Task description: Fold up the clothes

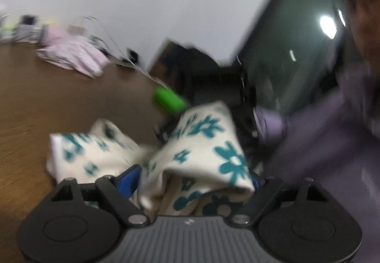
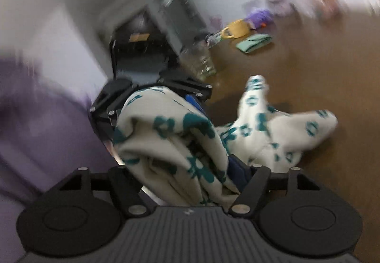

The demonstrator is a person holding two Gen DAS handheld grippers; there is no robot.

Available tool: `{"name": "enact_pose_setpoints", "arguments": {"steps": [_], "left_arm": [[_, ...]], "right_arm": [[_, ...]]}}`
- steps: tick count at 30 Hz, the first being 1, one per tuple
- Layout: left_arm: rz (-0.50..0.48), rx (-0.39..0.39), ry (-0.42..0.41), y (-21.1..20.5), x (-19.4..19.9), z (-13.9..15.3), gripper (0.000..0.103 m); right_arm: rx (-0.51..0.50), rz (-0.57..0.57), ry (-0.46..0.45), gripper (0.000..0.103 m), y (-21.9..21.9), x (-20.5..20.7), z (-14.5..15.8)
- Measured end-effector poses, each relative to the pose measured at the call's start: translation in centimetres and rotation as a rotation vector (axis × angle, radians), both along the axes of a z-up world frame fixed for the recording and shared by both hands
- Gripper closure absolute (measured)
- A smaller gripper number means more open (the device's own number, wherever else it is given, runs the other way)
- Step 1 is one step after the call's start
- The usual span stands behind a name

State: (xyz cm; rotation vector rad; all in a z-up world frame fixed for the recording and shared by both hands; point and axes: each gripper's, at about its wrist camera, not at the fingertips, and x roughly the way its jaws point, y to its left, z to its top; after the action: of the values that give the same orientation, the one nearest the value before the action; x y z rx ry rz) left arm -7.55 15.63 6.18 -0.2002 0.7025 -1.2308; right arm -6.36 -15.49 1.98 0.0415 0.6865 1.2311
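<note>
— Left tool (image 1: 193, 176)?
— Clenched on the white garment with teal flowers (image 1: 201, 151); cloth bunches between its blue pads and hides the tips.
— Right tool (image 2: 190, 168)?
— Likewise gripping the same garment (image 2: 171, 144), fingertips buried in folds.
— Where is the garment?
— Partly lifted, its far end trailing on the brown counter (image 1: 47, 96).
— Anything else?
— A pink cloth (image 1: 71, 53) farther back and a mint item (image 2: 254, 43); both frames are blurred and detail is unreadable.

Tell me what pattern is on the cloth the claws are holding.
The cloth is cream white with teal flower prints, clearest in the left wrist view.
</note>
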Motion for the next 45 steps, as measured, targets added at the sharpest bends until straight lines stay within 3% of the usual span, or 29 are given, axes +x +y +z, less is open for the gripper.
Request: {"name": "enact_pose_setpoints", "arguments": {"steps": [4,8,10,12,14,18,21,23,25,27,28,29,31,34,38,42,45], "left_arm": [[0.157,0.025,0.104,0.0,1.7,-2.3,0.018],[0.333,-0.049,0.275,1.1,3.5,-3.0,0.02],[0.37,-0.062,0.3,1.5,3.8,-3.0,0.02],[0.395,-0.043,0.289,1.5,3.8,-3.0,0.02],[0.418,-0.024,0.285,1.7,3.9,-2.8,0.02],[0.478,0.094,0.152,3.2,3.4,-0.8,0.019],[0.61,0.133,-0.001,3.7,2.8,2.1,0.019],[0.665,0.132,-0.114,2.6,2.1,3.5,0.021],[0.695,0.164,-0.188,0.1,1.3,3.4,0.028],[0.665,0.257,-0.209,-2.8,0.9,2.4,0.062],[0.672,0.313,-0.22,-4.0,0.8,1.7,0.066],[0.686,0.371,-0.233,-5.3,0.8,1.0,0.067],[0.696,0.4,-0.252,-6.1,0.3,-0.2,0.067],[0.694,0.411,-0.253,-6.3,-0.3,-0.9,0.067],[0.672,0.388,-0.208,-5.7,1.0,-1.4,0.067],[0.651,0.351,-0.152,-4.9,2.2,-2.0,0.066],[0.647,0.362,-0.173,-5.1,2.1,-2.2,0.066]], "right_arm": [[0.104,-0.117,0.213,0.029,-1.9,2.4,-0.4],[0.207,-0.234,0.427,0.028,-3.8,4.7,-0.8],[0.232,-0.29,0.489,0.029,-4.2,5.5,-1.1],[0.207,-0.339,0.469,0.051,-3.6,5.4,-1.3],[0.182,-0.388,0.449,0.056,-3.0,5.4,-1.6],[0.101,-0.443,0.338,0.056,-1.4,4.5,-1.5],[0.049,-0.469,0.25,0.056,0.0,3.9,-0.7],[0.025,-0.488,0.201,0.056,0.7,3.2,-0.4],[0.001,-0.508,0.151,0.056,1.3,2.6,-0.1],[-0.022,-0.527,0.1,0.056,2.0,2.0,0.2],[-0.034,-0.536,0.075,0.056,2.3,1.7,0.3],[-0.045,-0.544,0.054,0.056,2.4,1.3,0.5],[-0.067,-0.561,0.013,0.056,2.5,0.6,0.7],[-0.07,-0.594,-0.068,0.048,2.2,-0.3,1.6],[-0.012,-0.644,-0.221,0.048,1.8,-0.6,3.8],[-0.141,-0.632,-0.181,0.074,4.2,1.9,2.5],[-0.194,-0.631,-0.134,0.082,5.1,2.4,0.5]]}}
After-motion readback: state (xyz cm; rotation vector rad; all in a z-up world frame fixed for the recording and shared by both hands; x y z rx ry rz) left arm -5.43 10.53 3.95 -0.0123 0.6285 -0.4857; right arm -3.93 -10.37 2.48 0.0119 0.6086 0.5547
